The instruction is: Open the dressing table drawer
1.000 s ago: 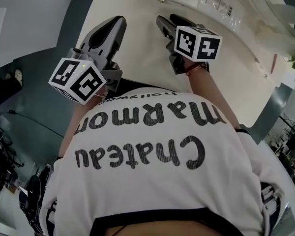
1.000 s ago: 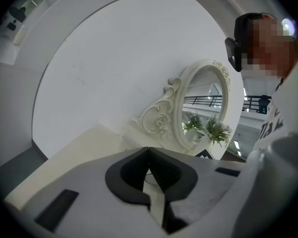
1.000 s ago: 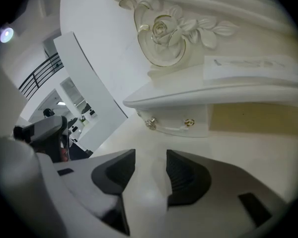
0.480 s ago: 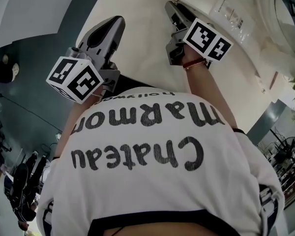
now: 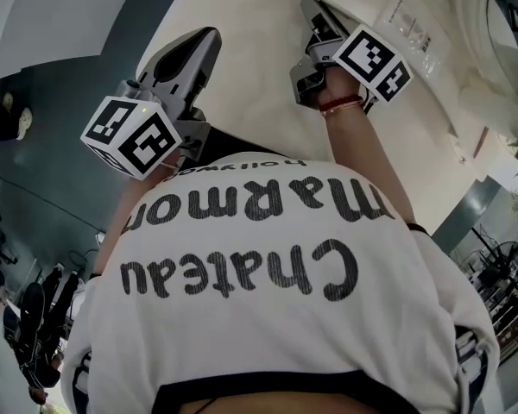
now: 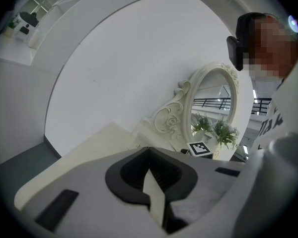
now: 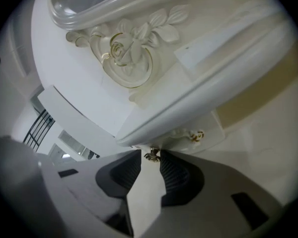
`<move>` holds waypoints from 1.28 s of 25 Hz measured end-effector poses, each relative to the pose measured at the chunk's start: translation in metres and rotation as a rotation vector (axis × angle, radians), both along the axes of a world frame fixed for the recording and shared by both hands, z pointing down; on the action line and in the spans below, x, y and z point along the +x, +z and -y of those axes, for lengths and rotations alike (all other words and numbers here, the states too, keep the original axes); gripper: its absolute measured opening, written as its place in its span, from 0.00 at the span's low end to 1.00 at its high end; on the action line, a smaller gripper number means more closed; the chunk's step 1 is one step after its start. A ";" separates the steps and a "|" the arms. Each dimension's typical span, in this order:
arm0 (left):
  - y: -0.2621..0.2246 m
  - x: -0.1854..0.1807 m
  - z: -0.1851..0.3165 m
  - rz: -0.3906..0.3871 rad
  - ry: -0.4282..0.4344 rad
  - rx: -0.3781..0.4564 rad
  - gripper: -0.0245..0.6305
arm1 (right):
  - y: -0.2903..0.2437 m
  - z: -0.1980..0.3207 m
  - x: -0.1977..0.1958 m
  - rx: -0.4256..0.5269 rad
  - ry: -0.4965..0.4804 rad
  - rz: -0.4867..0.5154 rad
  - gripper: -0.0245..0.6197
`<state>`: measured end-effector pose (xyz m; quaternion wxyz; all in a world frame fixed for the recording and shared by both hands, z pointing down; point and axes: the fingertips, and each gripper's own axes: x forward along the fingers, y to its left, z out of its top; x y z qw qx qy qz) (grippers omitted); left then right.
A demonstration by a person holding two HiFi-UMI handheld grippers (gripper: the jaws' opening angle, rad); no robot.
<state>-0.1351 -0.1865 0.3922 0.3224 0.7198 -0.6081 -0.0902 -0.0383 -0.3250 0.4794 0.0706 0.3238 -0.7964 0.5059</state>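
Note:
The cream dressing table [image 5: 440, 76] fills the upper right of the head view, and its carved top edge [image 7: 188, 98] crosses the right gripper view. A small brass drawer knob [image 7: 151, 155] hangs under that edge. My right gripper [image 7: 150, 157] has its jaws on either side of the knob and they are closing; a thin gap still shows beside it. In the head view the right gripper [image 5: 313, 9] reaches to the table's front. My left gripper [image 5: 198, 40] hovers to the left, away from the table, shut and empty [image 6: 149, 155].
A second brass handle [image 7: 196, 135] sits on the drawer front just right of the knob. The ornate oval mirror [image 6: 213, 108] stands on the table and reflects green plants. A cream floor platform [image 5: 242, 67] lies below both grippers, grey floor [image 5: 60, 171] to the left.
My right gripper has moved up to the table's front edge and rolled, its marker cube turning. The left gripper has hardly shifted.

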 end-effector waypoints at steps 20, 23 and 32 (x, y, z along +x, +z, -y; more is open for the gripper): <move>-0.003 -0.007 -0.015 -0.002 0.001 0.016 0.07 | 0.008 0.001 0.004 -0.222 0.193 0.227 0.20; -0.006 -0.008 -0.016 -0.003 0.006 0.021 0.07 | 0.009 -0.001 0.003 -0.249 0.205 0.248 0.20; -0.006 -0.010 -0.019 -0.013 0.016 0.028 0.07 | 0.012 -0.008 0.004 -0.269 0.219 0.243 0.20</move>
